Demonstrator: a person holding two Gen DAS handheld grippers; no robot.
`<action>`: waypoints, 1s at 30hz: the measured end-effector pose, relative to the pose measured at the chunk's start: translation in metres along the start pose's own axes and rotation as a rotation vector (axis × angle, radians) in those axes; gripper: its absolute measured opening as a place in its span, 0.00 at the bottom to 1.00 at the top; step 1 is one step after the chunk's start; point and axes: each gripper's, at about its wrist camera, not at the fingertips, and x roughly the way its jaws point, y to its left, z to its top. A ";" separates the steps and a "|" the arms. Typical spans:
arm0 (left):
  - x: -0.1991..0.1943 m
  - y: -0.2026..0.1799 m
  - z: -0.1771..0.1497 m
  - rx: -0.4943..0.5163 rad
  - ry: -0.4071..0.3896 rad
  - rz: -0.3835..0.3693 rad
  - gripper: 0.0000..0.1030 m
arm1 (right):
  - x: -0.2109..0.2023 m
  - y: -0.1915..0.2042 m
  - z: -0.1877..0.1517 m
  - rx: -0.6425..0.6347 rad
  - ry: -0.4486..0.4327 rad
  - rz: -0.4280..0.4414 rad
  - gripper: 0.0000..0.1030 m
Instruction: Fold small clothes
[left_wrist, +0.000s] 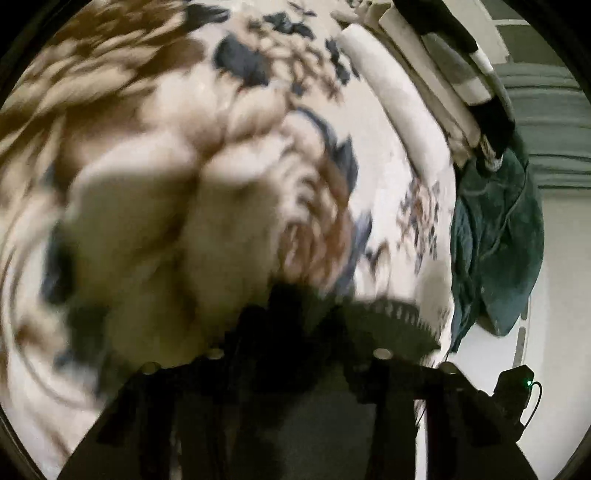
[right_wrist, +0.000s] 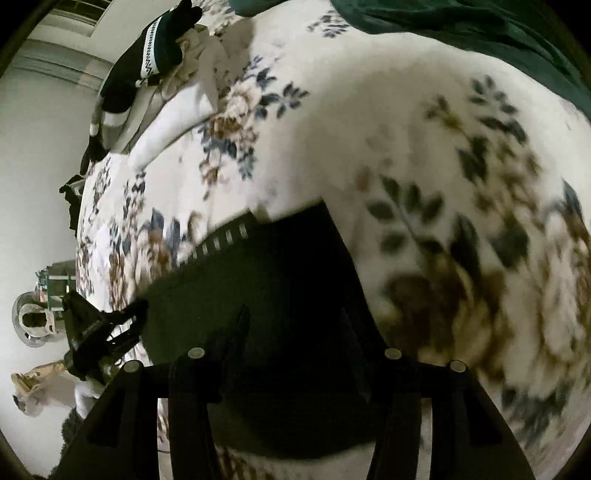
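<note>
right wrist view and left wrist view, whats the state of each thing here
black sock: spread flat on the bedspread, patterned cuff at its far end, between the right hand-held gripper fingers, grip unclear
floral bedspread: laid out, rumpled in places
green garment: crumpled, unfolded
white socks: laid in a row
left hand-held gripper: too blurred to tell

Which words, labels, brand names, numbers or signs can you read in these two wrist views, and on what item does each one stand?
None can be read.
The dark knit garment carries only a white zigzag band, a pattern and not letters.
The floral bedspread and the green cloth bear no writing.
Both views are blurred by motion.
</note>
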 end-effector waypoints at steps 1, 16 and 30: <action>-0.002 0.001 0.010 -0.019 -0.039 -0.018 0.23 | 0.007 0.004 0.008 0.005 -0.001 0.000 0.52; -0.009 -0.020 -0.003 0.146 0.050 0.035 0.36 | 0.062 -0.003 0.064 -0.057 0.059 0.021 0.52; -0.024 -0.006 -0.020 0.082 -0.026 0.040 0.74 | 0.093 0.029 0.054 -0.286 0.080 0.012 0.09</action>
